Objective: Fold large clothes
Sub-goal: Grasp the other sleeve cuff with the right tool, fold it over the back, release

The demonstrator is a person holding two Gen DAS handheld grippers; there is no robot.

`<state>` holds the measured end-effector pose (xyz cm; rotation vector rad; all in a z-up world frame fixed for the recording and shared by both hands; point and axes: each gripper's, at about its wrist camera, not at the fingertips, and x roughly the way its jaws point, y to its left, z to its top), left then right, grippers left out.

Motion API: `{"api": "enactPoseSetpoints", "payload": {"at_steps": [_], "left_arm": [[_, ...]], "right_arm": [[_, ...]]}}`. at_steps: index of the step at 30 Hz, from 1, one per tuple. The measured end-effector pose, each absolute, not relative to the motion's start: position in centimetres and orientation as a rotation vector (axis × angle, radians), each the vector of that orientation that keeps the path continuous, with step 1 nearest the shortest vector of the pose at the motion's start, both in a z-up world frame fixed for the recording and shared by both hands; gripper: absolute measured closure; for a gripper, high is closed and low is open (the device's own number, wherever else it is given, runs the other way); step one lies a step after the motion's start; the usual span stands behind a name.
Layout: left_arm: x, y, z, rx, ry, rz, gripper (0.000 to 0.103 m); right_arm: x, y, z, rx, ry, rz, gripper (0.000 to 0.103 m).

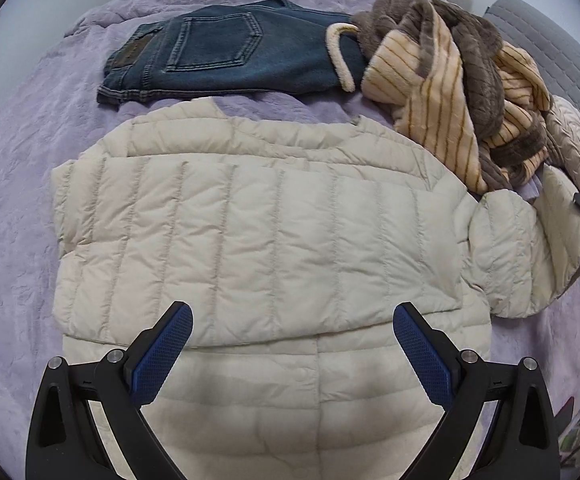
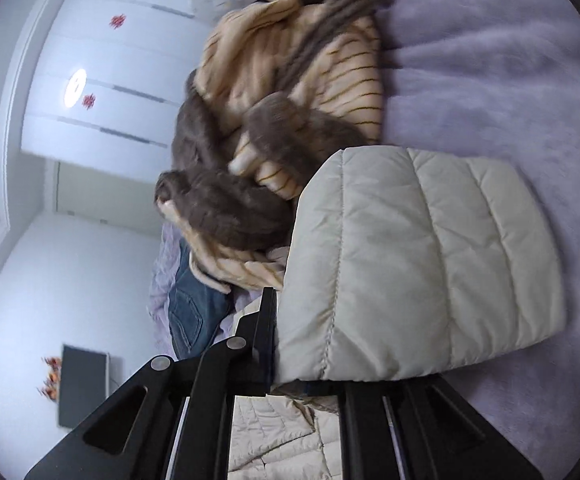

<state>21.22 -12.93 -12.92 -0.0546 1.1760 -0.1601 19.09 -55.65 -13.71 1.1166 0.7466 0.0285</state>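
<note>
The cream jacket (image 1: 249, 232) lies flat on the bed (image 1: 17, 200), one sleeve (image 2: 410, 264) pinched in the closed right claw (image 2: 290, 360); the left claw (image 1: 293, 320) hovers open above its hem. It looks light, puffy and slippery, best taken by seams or cuffs; no writing is legible.

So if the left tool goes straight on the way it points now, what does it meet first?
Most likely the cream puffer jacket. The open left tool points down at its folded quilted panels, with nothing between them. The jeans lie farther off on the purple blanket, though depth is hard to judge.
</note>
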Motion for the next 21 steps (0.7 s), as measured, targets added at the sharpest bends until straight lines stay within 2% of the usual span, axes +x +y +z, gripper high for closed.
{"api": "enactPoseSetpoints", "payload": {"at_steps": [5,8,14,21], "left_arm": [[22.0,-8.5,-12.7,-0.108,1.148,-0.077,0.002],[22.4,-5.8,-12.9,-0.139,1.14,-0.024,0.002],[22.6,-1.5,-13.8,-0.18,1.128,0.061,0.002],[22.8,-0.1,-14.8,-0.201,1.131,0.067,0.002]], "right_arm": [[24.3,-45.6,-9.2,0.742,0.813,0.189,0.093],[26.0,-38.6,-8.5,0.507,0.866,0.263,0.092],[26.3,-27.4,-12.1,0.102,1.001,0.307,0.093],[25.3,-22.8,-16.6,-0.128,1.084,0.268,0.092]]}}
